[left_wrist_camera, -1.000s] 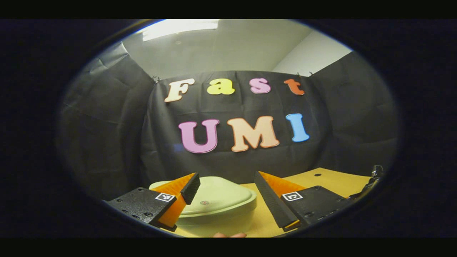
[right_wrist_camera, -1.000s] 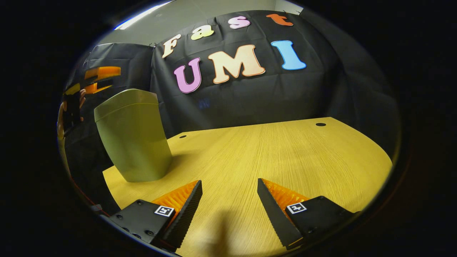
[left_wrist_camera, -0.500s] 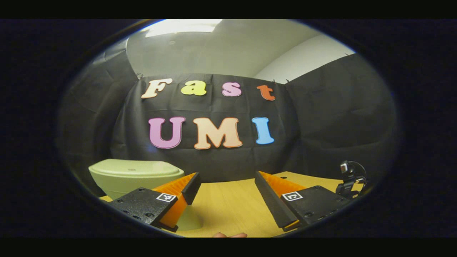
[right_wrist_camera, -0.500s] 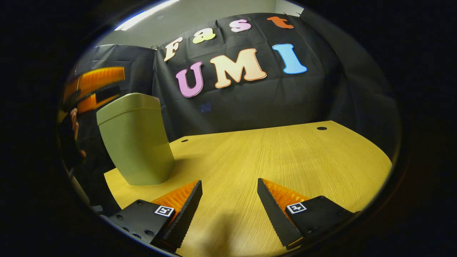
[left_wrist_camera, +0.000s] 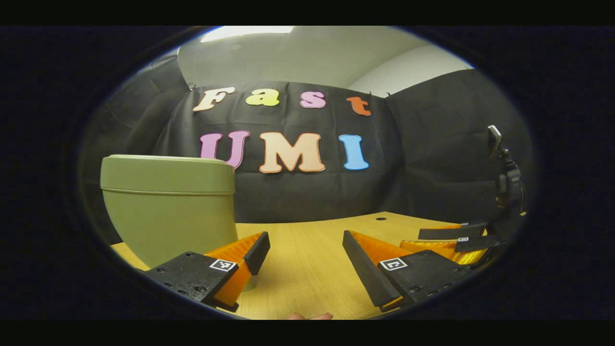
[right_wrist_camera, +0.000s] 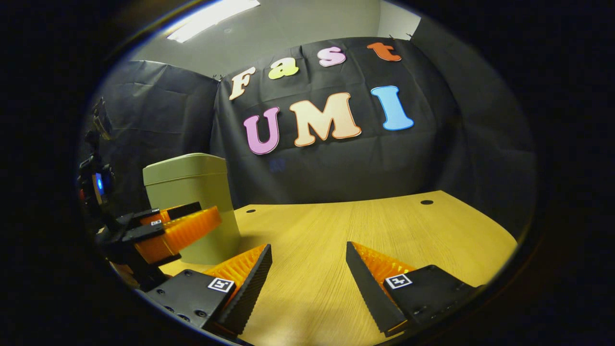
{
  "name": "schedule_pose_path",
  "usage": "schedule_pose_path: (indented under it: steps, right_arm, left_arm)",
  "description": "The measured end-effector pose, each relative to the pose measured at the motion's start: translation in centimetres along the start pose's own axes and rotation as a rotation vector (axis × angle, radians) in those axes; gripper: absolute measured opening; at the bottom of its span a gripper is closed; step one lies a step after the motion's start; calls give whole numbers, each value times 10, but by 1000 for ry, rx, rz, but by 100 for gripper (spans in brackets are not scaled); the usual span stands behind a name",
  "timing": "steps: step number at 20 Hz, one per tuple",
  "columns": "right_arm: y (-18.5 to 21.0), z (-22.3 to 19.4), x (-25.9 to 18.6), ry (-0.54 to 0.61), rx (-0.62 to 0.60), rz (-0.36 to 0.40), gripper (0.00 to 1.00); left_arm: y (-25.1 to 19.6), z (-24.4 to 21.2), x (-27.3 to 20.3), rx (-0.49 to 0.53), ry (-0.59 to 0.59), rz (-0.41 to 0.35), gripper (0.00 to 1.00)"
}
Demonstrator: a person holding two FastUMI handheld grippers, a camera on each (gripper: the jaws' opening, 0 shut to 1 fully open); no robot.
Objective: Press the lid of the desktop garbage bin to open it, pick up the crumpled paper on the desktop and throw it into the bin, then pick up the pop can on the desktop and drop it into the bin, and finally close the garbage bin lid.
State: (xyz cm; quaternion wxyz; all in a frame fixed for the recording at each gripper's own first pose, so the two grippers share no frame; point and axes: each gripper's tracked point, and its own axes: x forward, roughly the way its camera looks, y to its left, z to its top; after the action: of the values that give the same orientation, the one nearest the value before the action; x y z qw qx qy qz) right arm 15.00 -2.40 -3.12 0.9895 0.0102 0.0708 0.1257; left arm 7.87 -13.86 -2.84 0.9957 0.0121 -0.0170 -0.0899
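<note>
Wooden bench (right_wrist_camera: pixel 365 230) bare of paper or can. Green bin (left_wrist_camera: pixel 168 206) upright near bench's left edge, lid (left_wrist_camera: pixel 166 161) down. Left gripper (left_wrist_camera: pixel 305 250) and right gripper (right_wrist_camera: pixel 307 269) both spread, empty, low. Risk: sideways swing nudging bin, tipping it.

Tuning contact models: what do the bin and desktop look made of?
Garbage bin: looks like moulded plastic, matte pale green, with smooth rounded edges and a seam under the closed lid. Desktop: wood-look, probably laminate, with fine straight grain and a low sheen.
</note>
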Motion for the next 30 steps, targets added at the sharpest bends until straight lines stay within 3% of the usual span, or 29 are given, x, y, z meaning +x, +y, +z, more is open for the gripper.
schedule_pose_path:
  steps: [6, 7, 18, 30]
  right_arm:
    - [0, -5, 5, 15, -6, 5, 98]
    - [2, -5, 6, 18, -8, 8, 94]
    - [1, -4, 1, 20, -12, 8, 98]
    - [1, -2, -5, 23, -3, 6, 98]
  left_arm:
    - [14, -5, -6, 6, -7, 36, 92]
    - [17, -3, -5, 11, -10, 41, 93]
    - [39, -15, -7, 5, 11, 93, 92]
    - [41, -13, -9, 9, 10, 97, 93]
